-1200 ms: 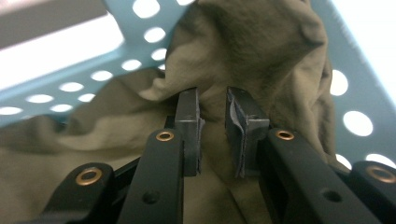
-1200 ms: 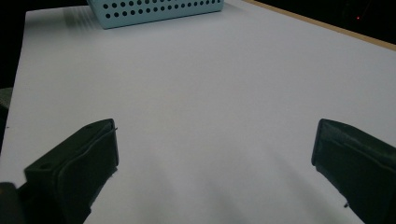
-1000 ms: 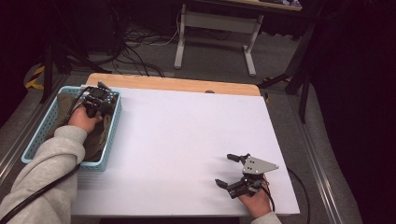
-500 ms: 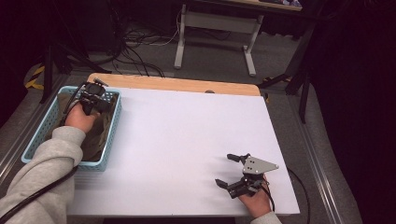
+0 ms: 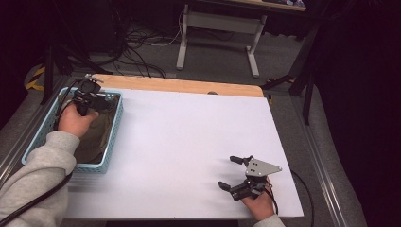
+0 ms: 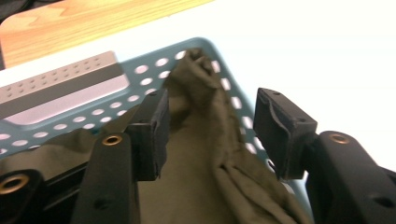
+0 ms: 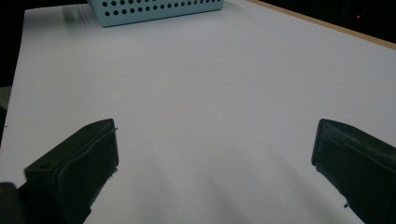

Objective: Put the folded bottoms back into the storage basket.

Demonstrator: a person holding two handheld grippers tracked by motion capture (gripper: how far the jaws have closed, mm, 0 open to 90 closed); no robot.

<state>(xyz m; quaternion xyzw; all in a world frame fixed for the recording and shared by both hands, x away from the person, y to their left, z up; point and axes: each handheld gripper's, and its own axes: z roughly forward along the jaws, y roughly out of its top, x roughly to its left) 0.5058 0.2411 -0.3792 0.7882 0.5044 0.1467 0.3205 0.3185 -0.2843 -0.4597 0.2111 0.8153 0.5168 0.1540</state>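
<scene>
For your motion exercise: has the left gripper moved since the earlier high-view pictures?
Yes. The left gripper has shifted toward the basket's far end, its jaws opening over the cloth.

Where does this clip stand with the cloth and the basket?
Done: the olive cloth lies inside the blue basket. In hand: the left gripper sits over it, its jaws just opening and wide apart, not pressing the fabric. Left: the right gripper rests open on the white table, idle.

No readable text, label or number appears anywhere.
</scene>
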